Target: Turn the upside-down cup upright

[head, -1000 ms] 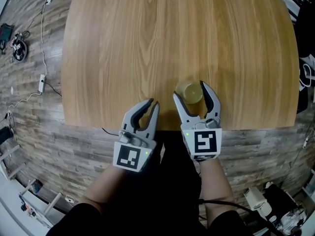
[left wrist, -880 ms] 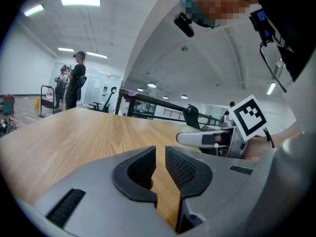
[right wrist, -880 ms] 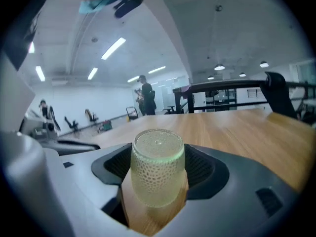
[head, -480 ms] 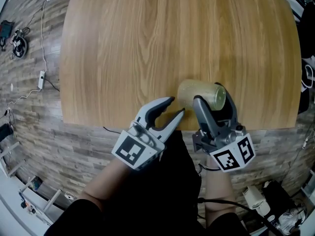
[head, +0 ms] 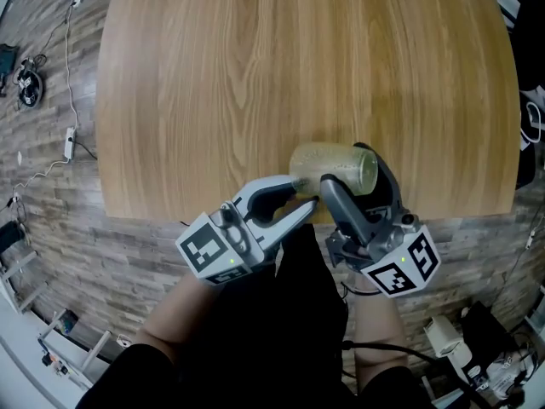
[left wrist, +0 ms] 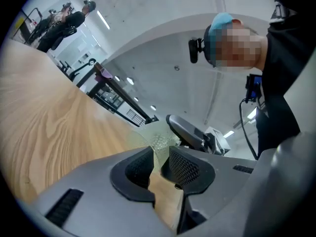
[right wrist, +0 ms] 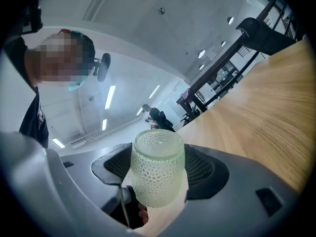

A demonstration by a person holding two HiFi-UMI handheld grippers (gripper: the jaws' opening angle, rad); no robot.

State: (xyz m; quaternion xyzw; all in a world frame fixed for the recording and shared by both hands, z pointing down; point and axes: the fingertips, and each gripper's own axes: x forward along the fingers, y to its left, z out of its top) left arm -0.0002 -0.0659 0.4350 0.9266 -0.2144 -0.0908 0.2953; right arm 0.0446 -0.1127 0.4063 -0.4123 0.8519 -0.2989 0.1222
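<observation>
left gripper [head: 302,192]: grey, black-white marker cube [head: 207,247] | right gripper [head: 345,167]: same | fingers [right wrist: 205,169]: black dimpled pads | clothing [head: 298,331]: black

Rounded light-oak wooden tabletop [head: 298,58], grain running lengthwise. Grey-brown wood-plank floor [head: 51,211] on three sides. White power strip [head: 70,144] on the floor, left, with trailing cable. White ceiling [right wrist: 148,28] with bright strip lights [right wrist: 109,97]. Black metal rack [left wrist: 116,98] beyond the tabletop's far end.

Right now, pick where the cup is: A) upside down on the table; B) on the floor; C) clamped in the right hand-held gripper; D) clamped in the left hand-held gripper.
C: the cup sits pressed between the pads of the right hand-held gripper, tipped sideways.
</observation>
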